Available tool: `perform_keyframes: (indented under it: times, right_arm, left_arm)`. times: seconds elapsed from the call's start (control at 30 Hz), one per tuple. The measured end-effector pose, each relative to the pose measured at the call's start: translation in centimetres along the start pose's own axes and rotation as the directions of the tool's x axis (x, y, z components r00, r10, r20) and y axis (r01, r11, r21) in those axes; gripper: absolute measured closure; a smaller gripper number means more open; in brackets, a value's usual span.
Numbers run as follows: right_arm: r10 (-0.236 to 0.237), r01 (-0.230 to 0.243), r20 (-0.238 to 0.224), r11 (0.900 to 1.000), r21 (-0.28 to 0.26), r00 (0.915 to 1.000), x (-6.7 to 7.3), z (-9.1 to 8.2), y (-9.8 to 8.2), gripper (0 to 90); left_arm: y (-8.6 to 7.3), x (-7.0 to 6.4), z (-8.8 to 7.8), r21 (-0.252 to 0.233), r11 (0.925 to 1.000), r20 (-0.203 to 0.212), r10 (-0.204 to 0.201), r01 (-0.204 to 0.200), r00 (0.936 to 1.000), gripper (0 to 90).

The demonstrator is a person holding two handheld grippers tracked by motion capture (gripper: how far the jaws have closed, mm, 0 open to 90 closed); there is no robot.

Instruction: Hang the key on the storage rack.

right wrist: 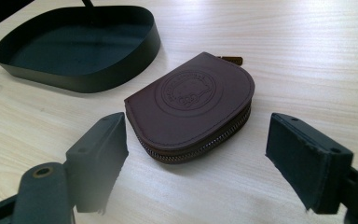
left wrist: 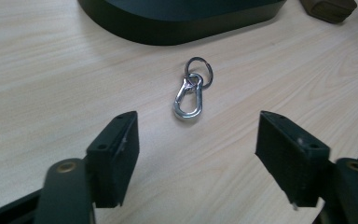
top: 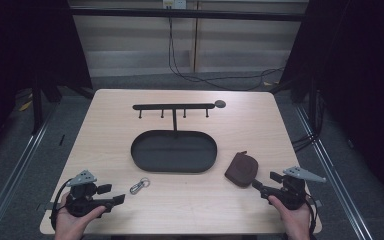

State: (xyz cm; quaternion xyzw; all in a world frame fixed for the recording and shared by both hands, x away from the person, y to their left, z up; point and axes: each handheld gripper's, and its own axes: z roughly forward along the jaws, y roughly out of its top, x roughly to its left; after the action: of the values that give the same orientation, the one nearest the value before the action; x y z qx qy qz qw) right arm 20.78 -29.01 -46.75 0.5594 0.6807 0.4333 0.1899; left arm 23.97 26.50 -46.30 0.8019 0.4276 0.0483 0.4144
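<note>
A silver carabiner clip with a key ring (top: 139, 185) (left wrist: 190, 91) lies flat on the wooden table, just ahead of my left gripper (top: 114, 194) (left wrist: 205, 158), which stands open with nothing between its jaws. A brown zipped leather coin pouch (top: 242, 169) (right wrist: 193, 105) lies right of the tray. My right gripper (top: 263, 186) (right wrist: 205, 161) is open just short of it, jaws to either side of the pouch's near edge without touching it. A black oval tray (top: 174, 166) (right wrist: 98, 79) (left wrist: 177, 25) with an upright hook rack (top: 174, 107) sits mid-table.
The table's front edge runs just below both hands (top: 72, 222). A small dark round disc (top: 220, 104) lies by the rack's right end. Cables (top: 215, 80) trail on the floor beyond the far edge. Bare wood lies between the two grippers.
</note>
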Motion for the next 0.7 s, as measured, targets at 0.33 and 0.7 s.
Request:
perform_keyframes:
  times: [0.33, 0.7]
  right_arm:
    - [-0.019, 0.019, -0.015, 1.0, 0.018, 0.9997, 0.28, -0.14, 0.11, 22.1]
    - [-0.032, 0.034, -0.065, 0.999, 0.042, 0.9974, 0.48, 0.07, 0.09, 22.0]
  left_arm:
    - [0.05, -0.15, 0.24, 0.032, 0.9995, -0.004, 0.009, -0.009, 1.0, 33.8]
    - [0.48, -0.92, -0.03, 0.024, 0.9994, -0.002, 0.026, -0.026, 0.9997, 35.9]
